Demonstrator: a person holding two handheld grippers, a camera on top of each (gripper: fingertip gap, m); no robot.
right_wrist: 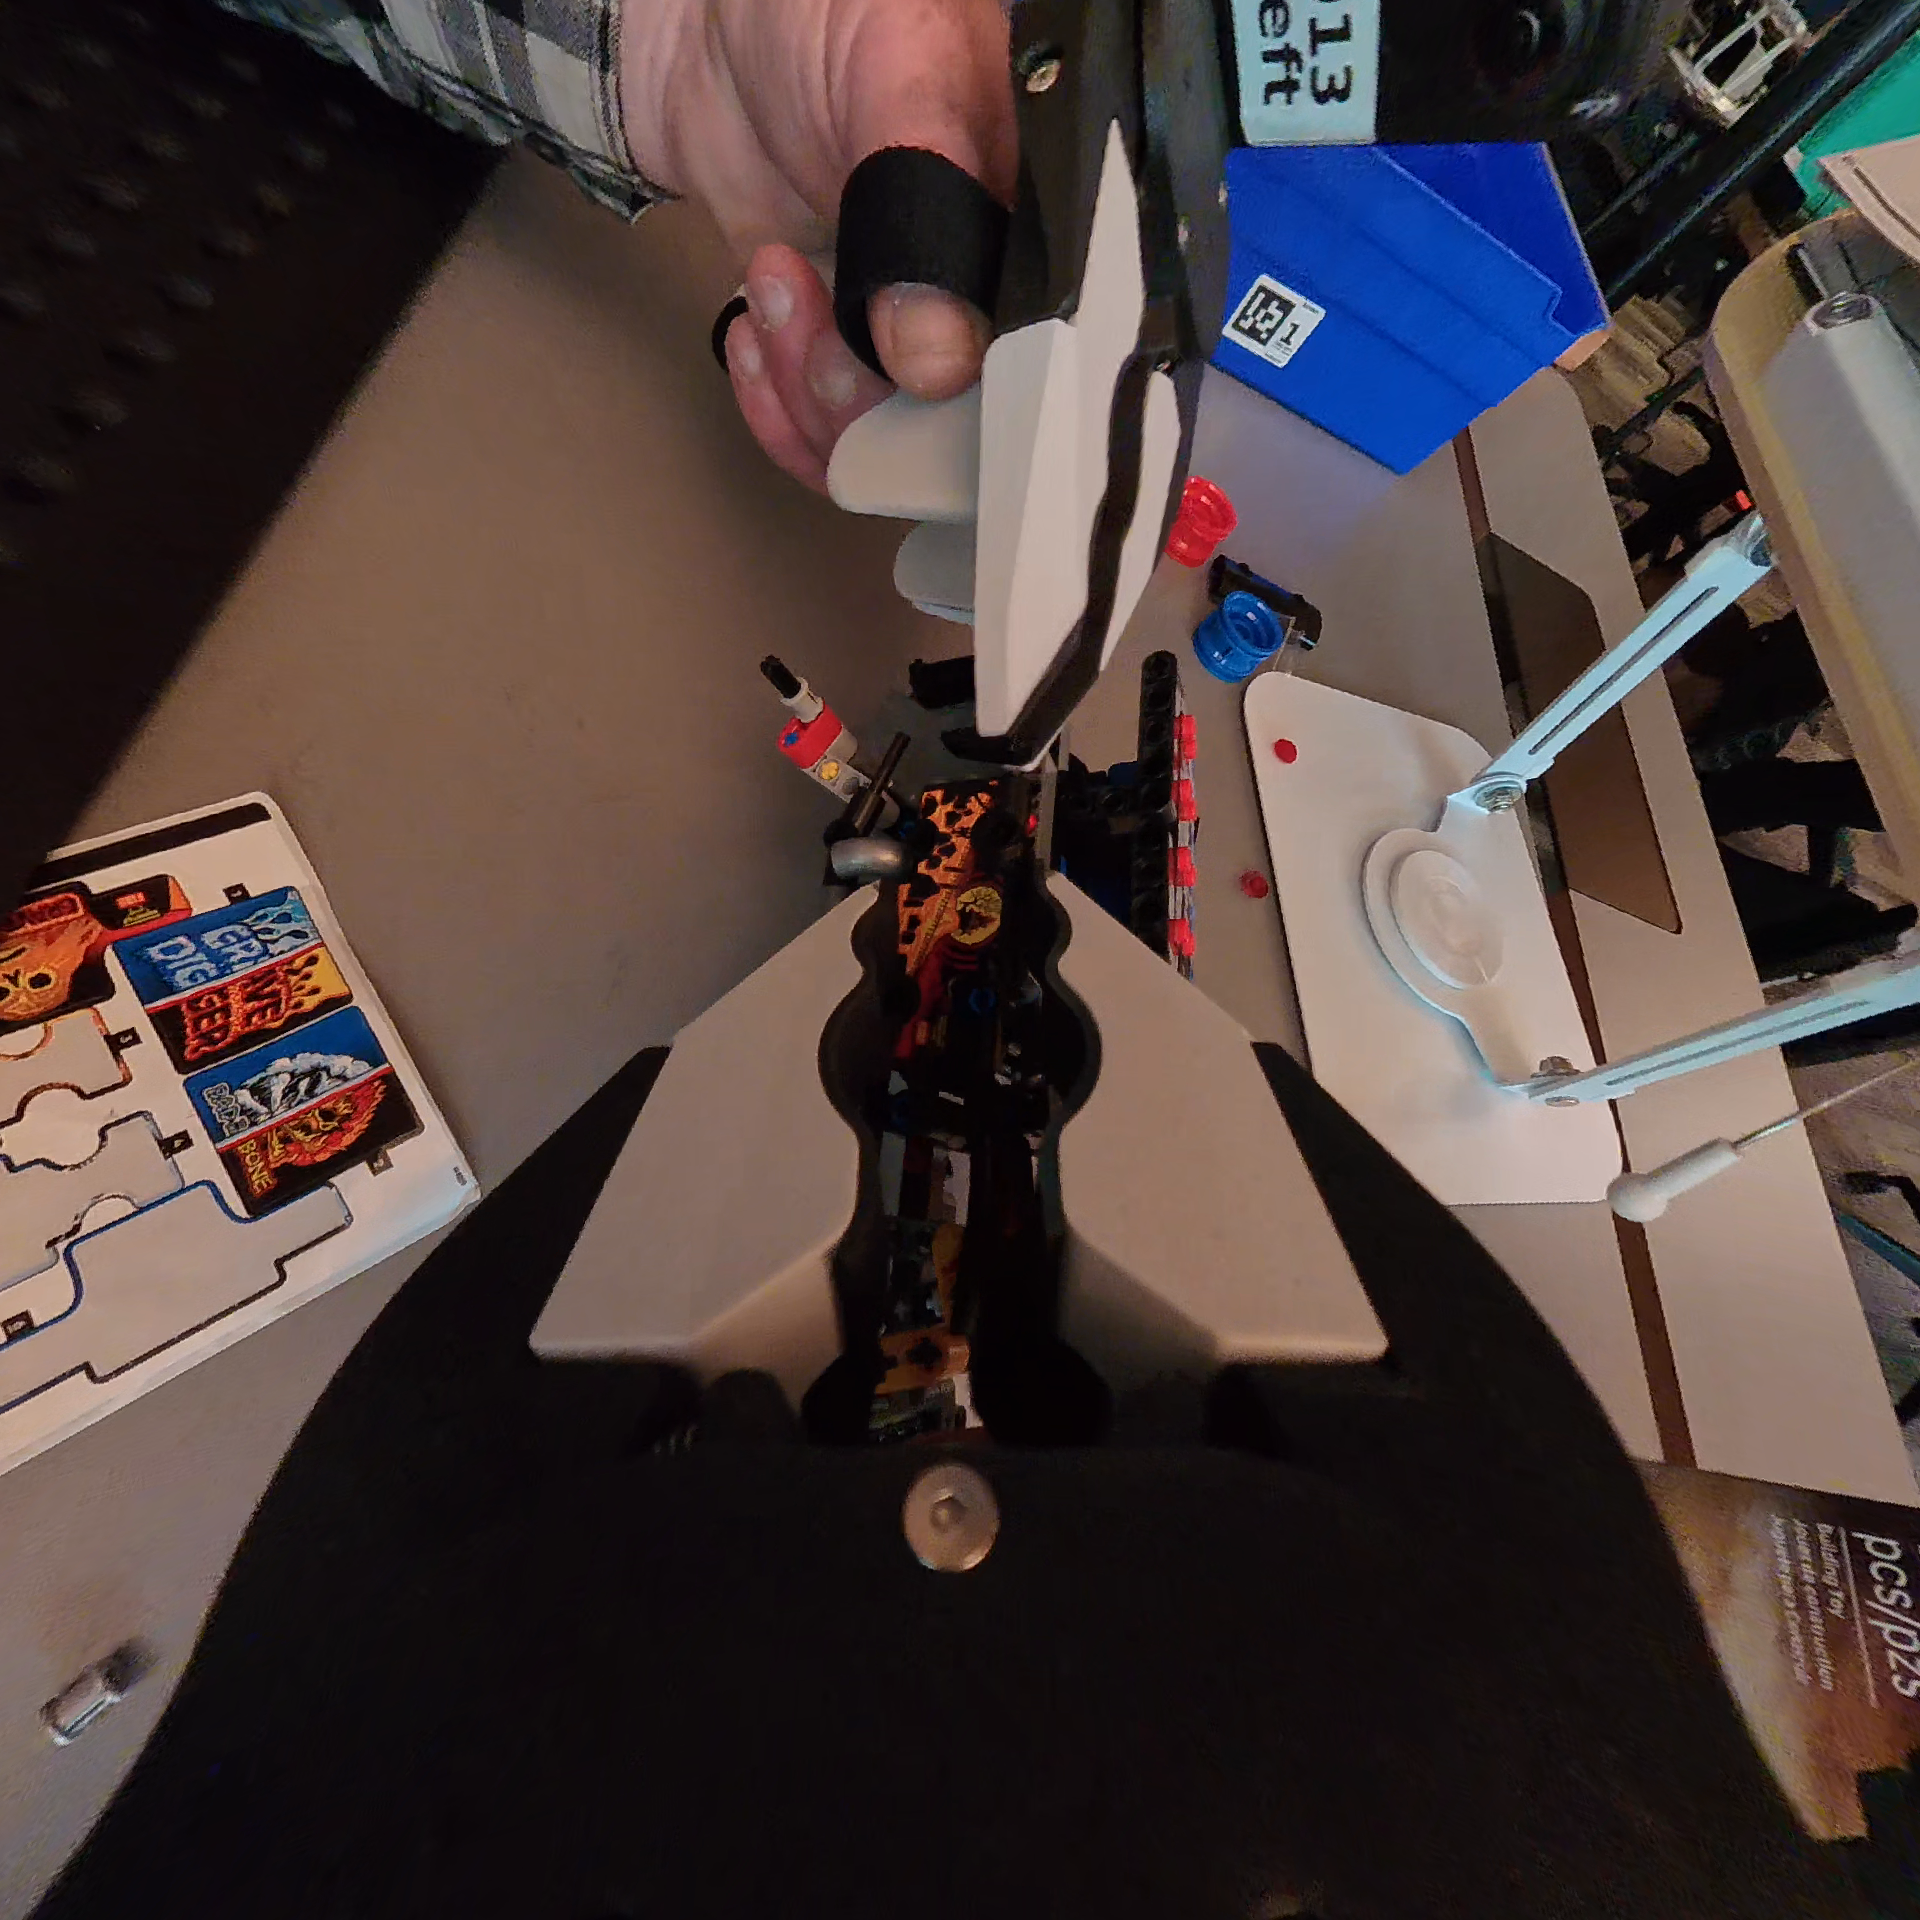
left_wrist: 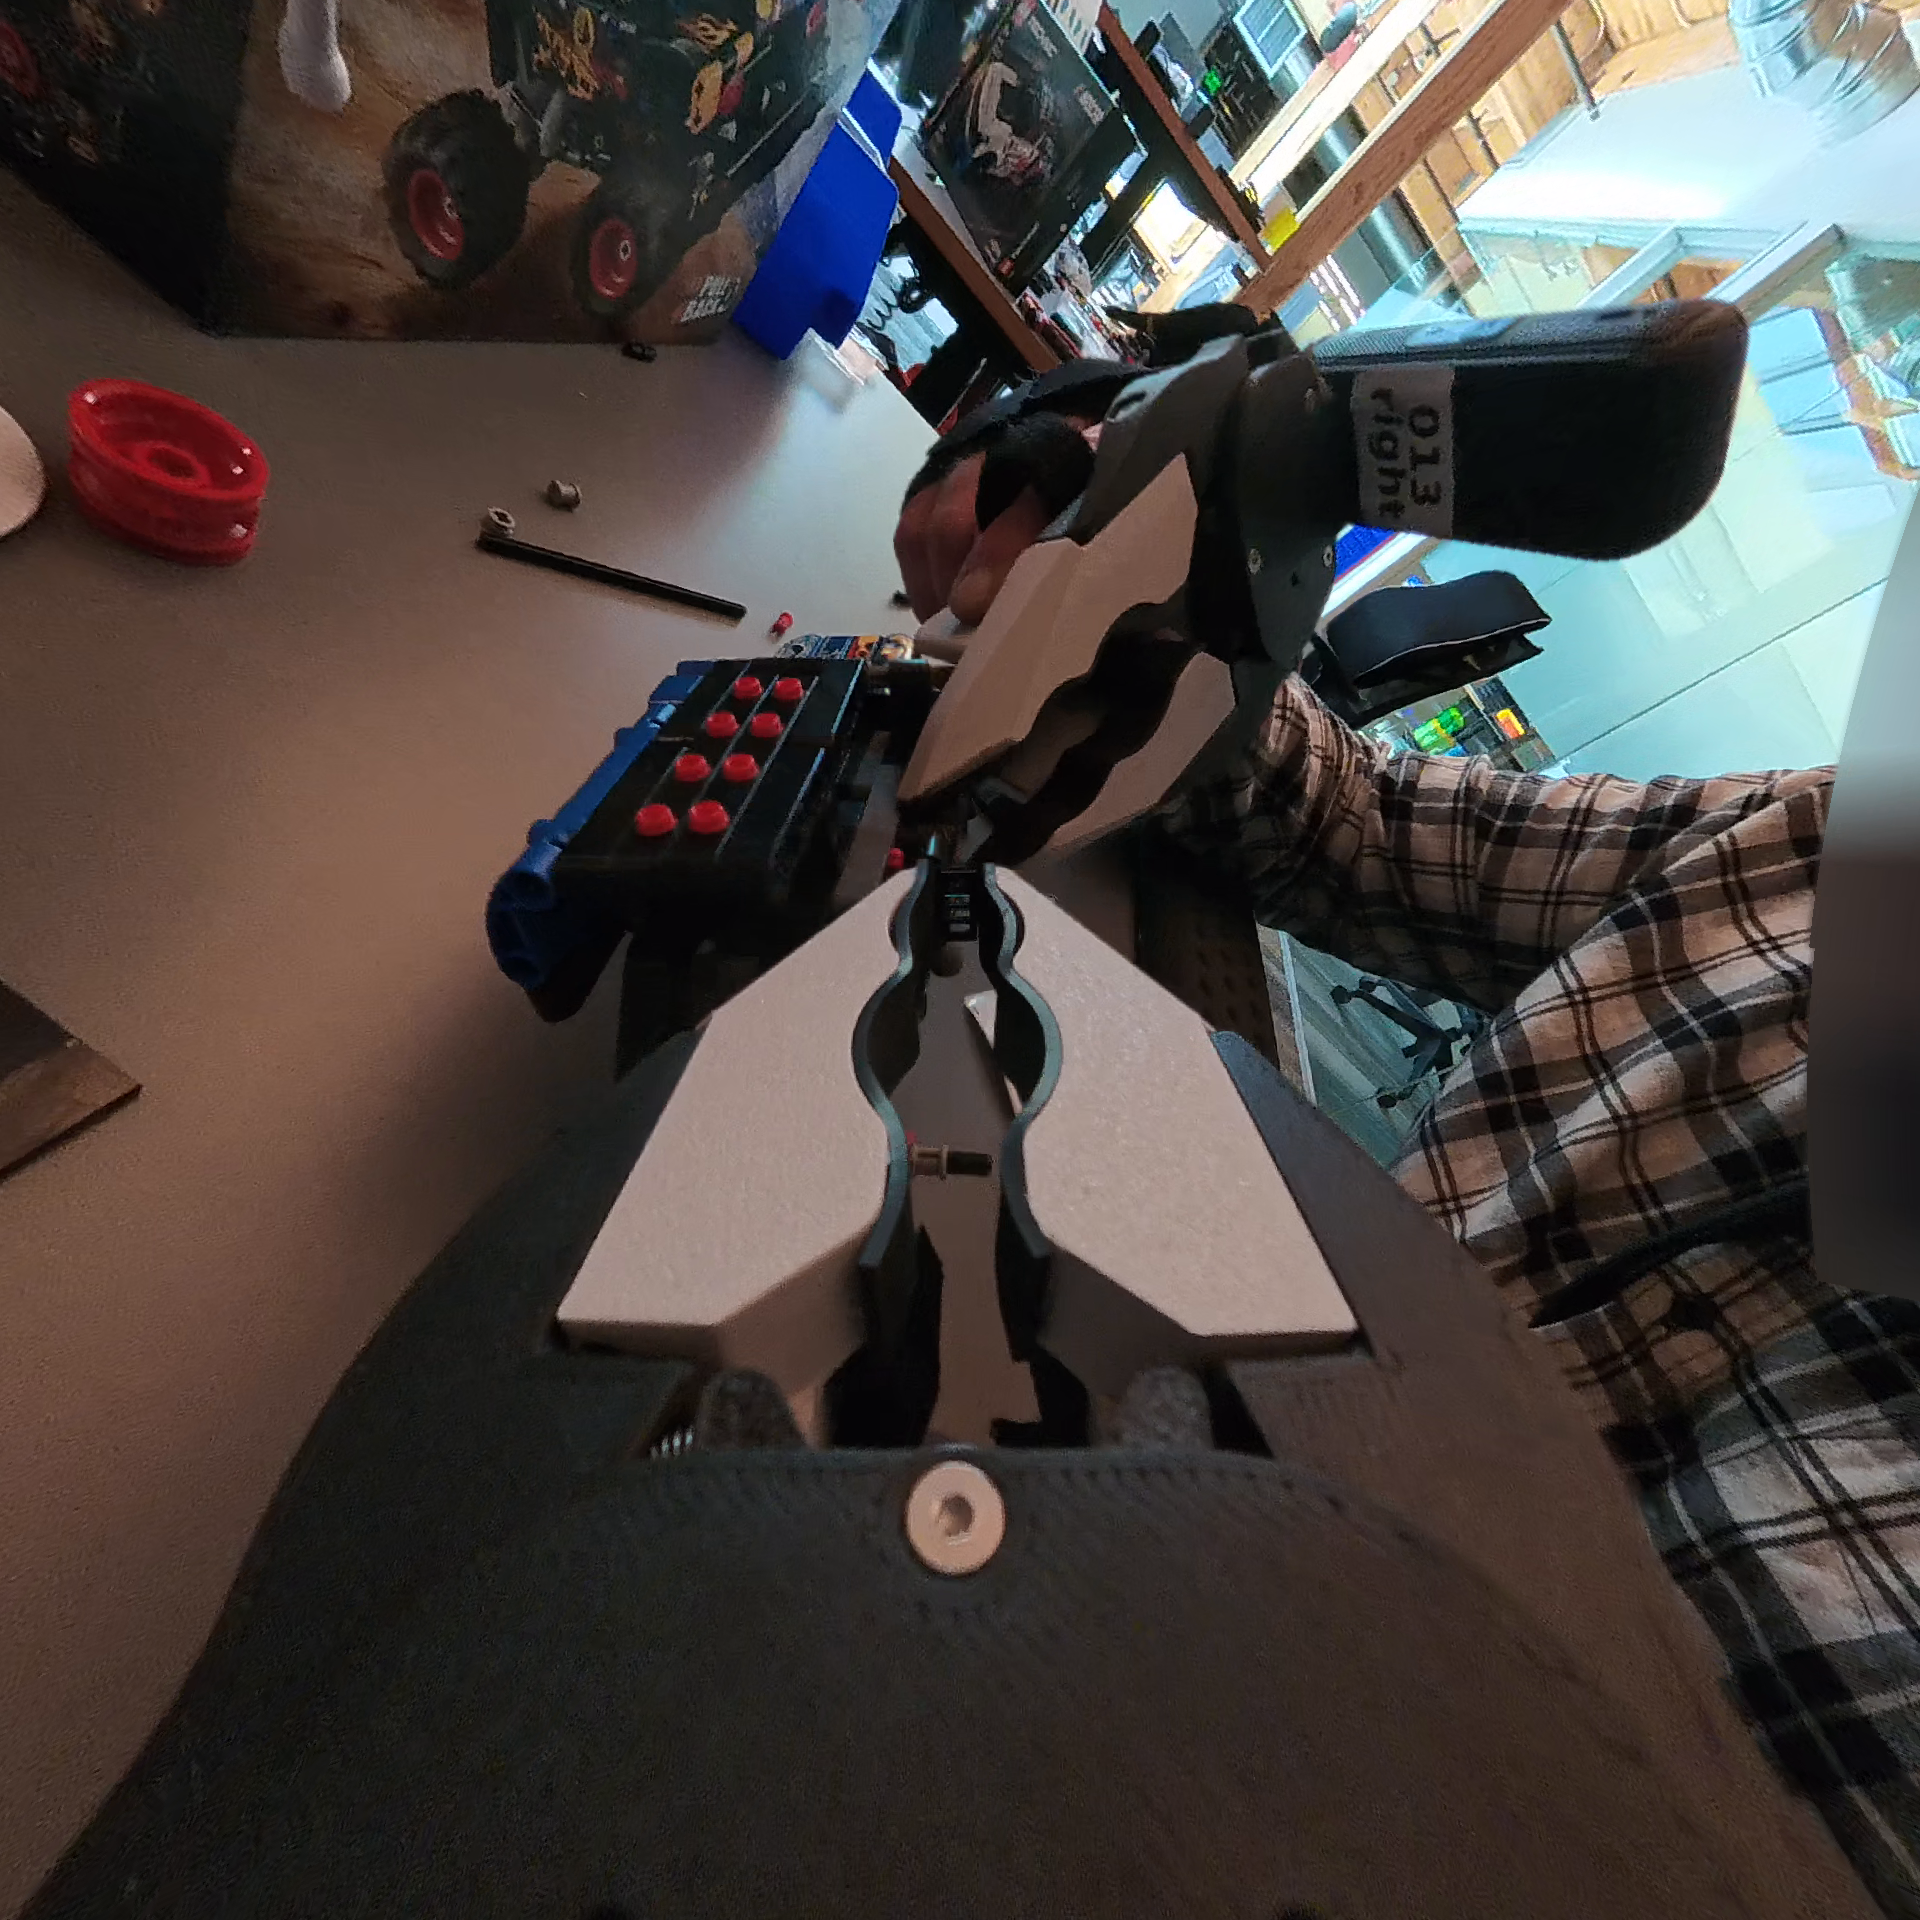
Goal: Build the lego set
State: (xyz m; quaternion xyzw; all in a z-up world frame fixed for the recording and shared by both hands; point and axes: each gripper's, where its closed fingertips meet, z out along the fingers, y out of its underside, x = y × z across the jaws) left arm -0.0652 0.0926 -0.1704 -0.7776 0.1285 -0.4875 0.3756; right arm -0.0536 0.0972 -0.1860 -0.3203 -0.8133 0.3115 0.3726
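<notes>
Blue bin [right_wrist: 1392, 301]; contents hidden.

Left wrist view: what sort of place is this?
Probably a workshop or lab with a hobby table: wooden shelving packed with gear, boxed kits on a bench, and a grey table strewn with loose toy parts.

Blue bin [right_wrist: 1392, 301] stands beside white stand [right_wrist: 1434, 935].

My right gripper [right_wrist: 956, 904] clamped the orange-and-black stickered panel of the lego model [right_wrist: 961, 894] between its jaws, while my left gripper [right_wrist: 1039, 738] pinched a small black piece at the model's far end, a sticker sheet [right_wrist: 197, 1091] lying on the table [right_wrist: 540, 644] beside us.
</notes>
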